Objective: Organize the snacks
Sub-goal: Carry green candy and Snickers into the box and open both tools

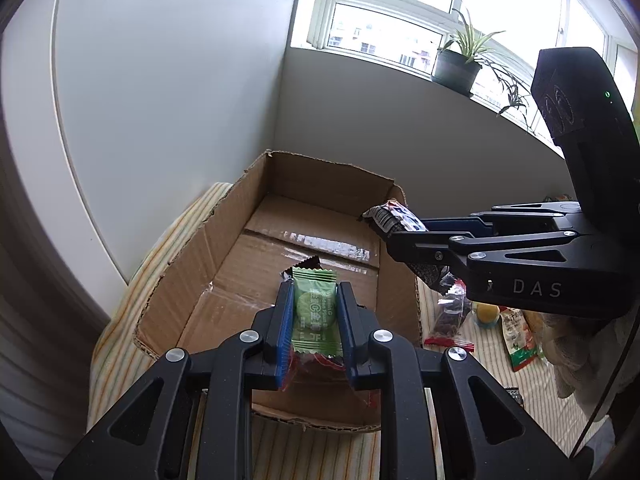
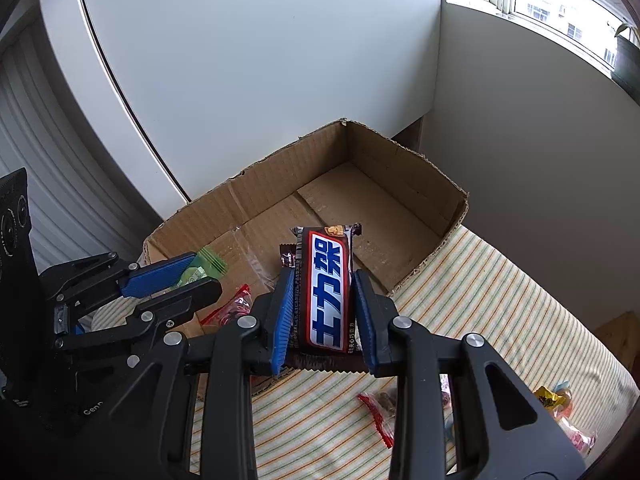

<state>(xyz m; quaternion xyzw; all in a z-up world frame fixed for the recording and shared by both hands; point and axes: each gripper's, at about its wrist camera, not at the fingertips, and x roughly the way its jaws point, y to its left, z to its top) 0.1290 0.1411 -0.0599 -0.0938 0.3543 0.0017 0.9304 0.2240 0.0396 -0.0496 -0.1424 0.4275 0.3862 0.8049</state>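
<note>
My left gripper (image 1: 314,292) is shut on a green snack packet (image 1: 314,312), with a red-edged clear packet bunched under it, held above the near end of an open cardboard box (image 1: 224,248). My right gripper (image 2: 322,276) is shut on a brown chocolate bar (image 2: 326,292) with blue lettering, with a second brown wrapper behind it, held over the box's (image 2: 400,184) near edge. In the left wrist view the right gripper (image 1: 390,228) reaches in from the right over the box's right wall. In the right wrist view the left gripper (image 2: 200,276) shows at the left with the green packet (image 2: 198,270).
The box sits on a striped cloth (image 2: 500,300) and its floor looks bare. Loose snacks lie on the cloth right of the box: a red-edged packet (image 1: 450,320), a red-green packet (image 1: 518,336), a yellow candy (image 2: 550,398). A potted plant (image 1: 458,64) stands on the window sill.
</note>
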